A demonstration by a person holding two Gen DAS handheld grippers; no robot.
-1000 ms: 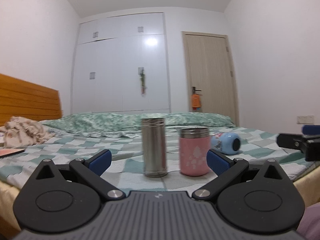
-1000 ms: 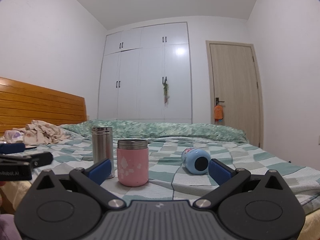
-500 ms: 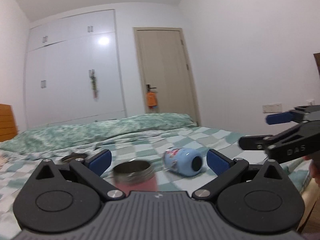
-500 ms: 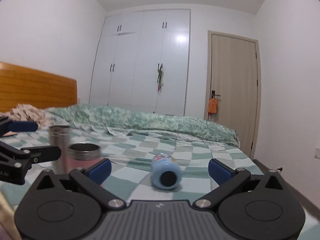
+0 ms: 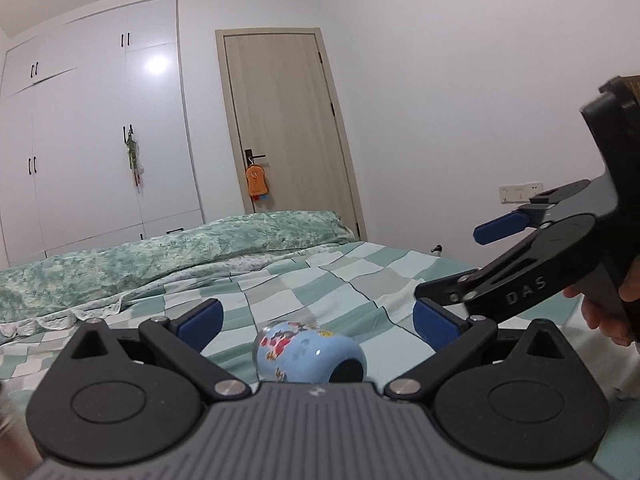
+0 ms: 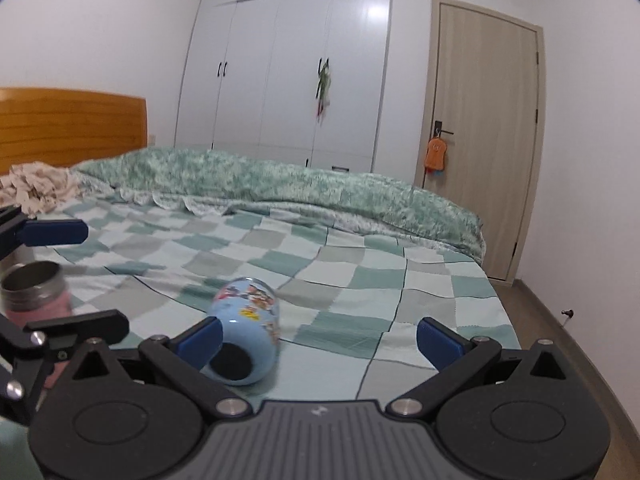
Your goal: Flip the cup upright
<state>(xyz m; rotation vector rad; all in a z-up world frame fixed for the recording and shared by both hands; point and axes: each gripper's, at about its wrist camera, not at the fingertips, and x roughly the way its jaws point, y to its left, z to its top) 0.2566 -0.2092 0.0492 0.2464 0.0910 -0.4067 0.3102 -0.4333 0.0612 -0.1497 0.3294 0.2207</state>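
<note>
A light blue cup (image 5: 308, 356) with cartoon pictures lies on its side on the checked bedspread, its dark end toward me. It also shows in the right wrist view (image 6: 244, 344). My left gripper (image 5: 318, 318) is open, with the cup low between its blue fingers. My right gripper (image 6: 320, 338) is open; the cup lies by its left finger (image 6: 200, 338). The right gripper also shows at the right edge of the left wrist view (image 5: 520, 264).
A pink cup with a steel rim (image 6: 36, 292) stands upright at the left. A green quilt (image 6: 280, 184) lies across the far side of the bed. Crumpled cloth (image 6: 32, 188) lies by the wooden headboard (image 6: 72, 120). The bed edge and floor (image 6: 560, 344) are at the right.
Both grippers have swung right and moved in toward the blue cup, which now looks larger and nearer. The steel flask and pink cup have left the left wrist view.
</note>
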